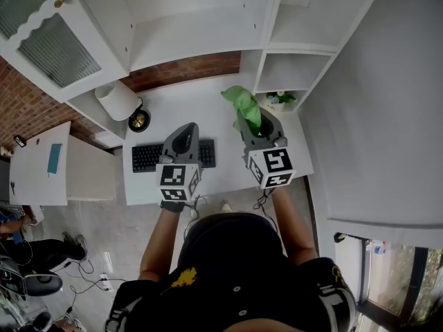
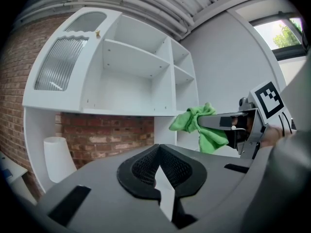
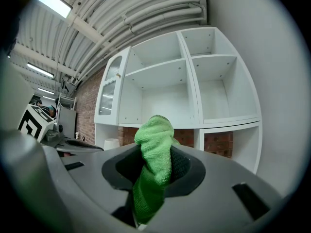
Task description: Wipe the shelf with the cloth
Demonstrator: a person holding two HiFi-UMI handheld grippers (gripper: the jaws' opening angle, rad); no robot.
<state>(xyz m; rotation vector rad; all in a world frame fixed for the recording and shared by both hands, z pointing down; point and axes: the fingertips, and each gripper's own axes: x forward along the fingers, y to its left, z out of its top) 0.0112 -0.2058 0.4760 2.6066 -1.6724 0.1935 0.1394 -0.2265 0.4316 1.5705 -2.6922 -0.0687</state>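
One cloth point(image 3: 154, 139) in right gripper point(image 3: 153, 171), keyboard point(image 1: 147, 156) only in head view

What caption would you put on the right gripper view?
The right gripper holds a green cloth in front of the white shelf.

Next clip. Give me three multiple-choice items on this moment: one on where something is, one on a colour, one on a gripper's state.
1. Where is the keyboard?
A. on the desk
B. in a box
C. on a stool

2. What colour is the cloth?
A. blue
B. green
C. white

3. What state is the right hand-held gripper in?
A. open and empty
B. shut and empty
C. shut on the cloth

Answers:
1 A: the head view shows the keyboard lying on the white desk.
2 B: every view shows the cloth as green.
3 C: the right gripper view shows the cloth pinched between the jaws.
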